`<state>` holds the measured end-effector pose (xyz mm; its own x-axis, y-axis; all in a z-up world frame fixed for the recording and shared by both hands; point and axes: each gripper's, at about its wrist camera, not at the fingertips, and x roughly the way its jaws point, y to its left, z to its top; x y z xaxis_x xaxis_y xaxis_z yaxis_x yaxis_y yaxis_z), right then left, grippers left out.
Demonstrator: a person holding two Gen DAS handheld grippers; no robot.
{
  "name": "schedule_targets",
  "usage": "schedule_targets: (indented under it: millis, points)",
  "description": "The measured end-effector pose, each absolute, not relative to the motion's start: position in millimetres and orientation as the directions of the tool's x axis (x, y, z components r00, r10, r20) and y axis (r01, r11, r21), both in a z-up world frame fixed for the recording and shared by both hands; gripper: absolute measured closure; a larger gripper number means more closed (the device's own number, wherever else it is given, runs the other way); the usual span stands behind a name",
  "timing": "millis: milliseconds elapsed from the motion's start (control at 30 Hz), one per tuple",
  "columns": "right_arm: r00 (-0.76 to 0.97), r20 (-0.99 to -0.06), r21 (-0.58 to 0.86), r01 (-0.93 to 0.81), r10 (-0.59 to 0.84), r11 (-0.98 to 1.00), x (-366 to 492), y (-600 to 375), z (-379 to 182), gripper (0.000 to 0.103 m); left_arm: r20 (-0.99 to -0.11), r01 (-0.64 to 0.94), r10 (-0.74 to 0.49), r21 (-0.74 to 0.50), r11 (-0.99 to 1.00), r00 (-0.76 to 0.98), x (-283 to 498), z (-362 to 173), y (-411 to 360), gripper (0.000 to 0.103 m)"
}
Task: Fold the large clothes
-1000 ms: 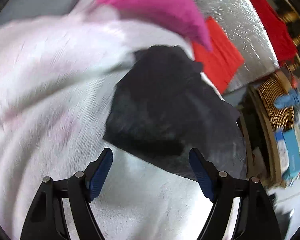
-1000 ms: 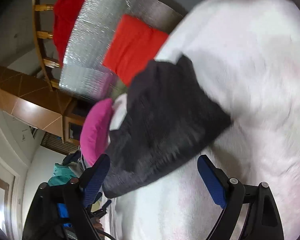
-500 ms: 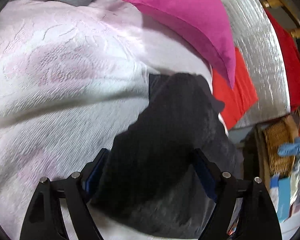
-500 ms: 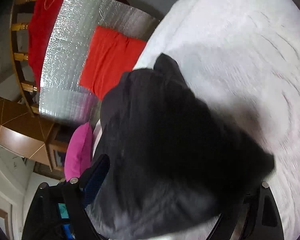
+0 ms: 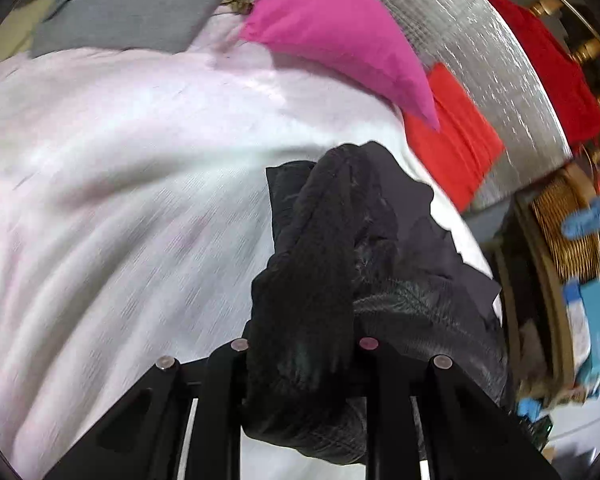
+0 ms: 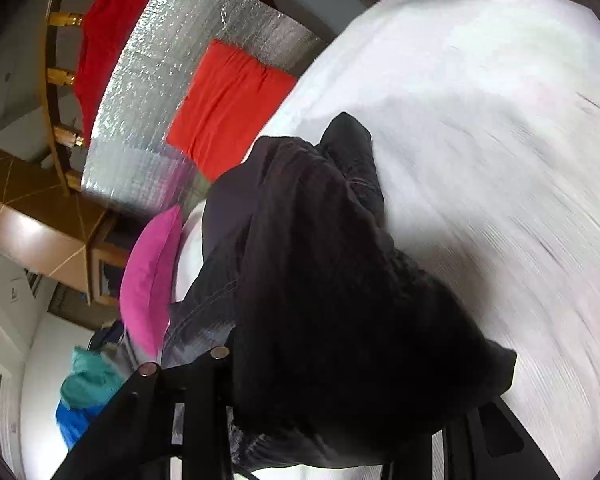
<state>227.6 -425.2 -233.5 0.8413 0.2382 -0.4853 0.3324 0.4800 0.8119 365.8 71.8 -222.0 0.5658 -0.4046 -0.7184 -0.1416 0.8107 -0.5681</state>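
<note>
On the white bedspread (image 5: 112, 184), both grippers, jaws just closed, clamp the black garment (image 5: 340, 240): left gripper (image 5: 304, 346), right gripper (image 6: 320, 360); bedspread beside lies bare.

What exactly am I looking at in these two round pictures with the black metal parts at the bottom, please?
Each picture comes from a fisheye camera mounted on a hand-held two-finger gripper; a person carries one in each hand. One view looks along the left gripper, the other along the right gripper. Both have just been closing and now pinch bunched folds of the same black fabric garment, which lies on a pale pink textured bedspread. A bright pink pillow lies farther back, and a folded red-orange cloth rests on a silver foil-like mat beside the bed.
</note>
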Motion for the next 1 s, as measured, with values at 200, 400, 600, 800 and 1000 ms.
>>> schedule_targets:
  millis: [200, 400, 600, 800, 1000]
  points:
    - [0.796, -0.508, 0.813, 0.316, 0.329, 0.490, 140, -407, -249, 0.057, -0.722, -0.117, -0.420, -0.564, 0.817, 0.550, 258, -232, 92, 0.075]
    - [0.707, -0.562, 0.813, 0.376, 0.429, 0.445, 80, -435, -251, 0.036, -0.761, -0.108, -0.427, -0.538, 0.836, 0.489, 220, -231, 121, 0.038]
    - [0.771, -0.592, 0.719, 0.373, 0.235, 0.587, 47, -476, -190, 0.030, -0.784, -0.066, -0.269, -0.366, 0.928, 0.559, 237, -179, 138, 0.031]
    - [0.798, -0.560, 0.660, 0.265, 0.225, 0.703, 155, -463, -143, 0.022, -0.771, 0.012, -0.284, -0.337, 0.941, 0.571, 306, -148, 102, 0.024]
    - [0.716, -0.656, 0.560, 0.248, 0.240, 0.790, 284, -450, -150, 0.022, -0.838, 0.032, -0.321, -0.343, 0.939, 0.440, 363, -185, 82, 0.023]
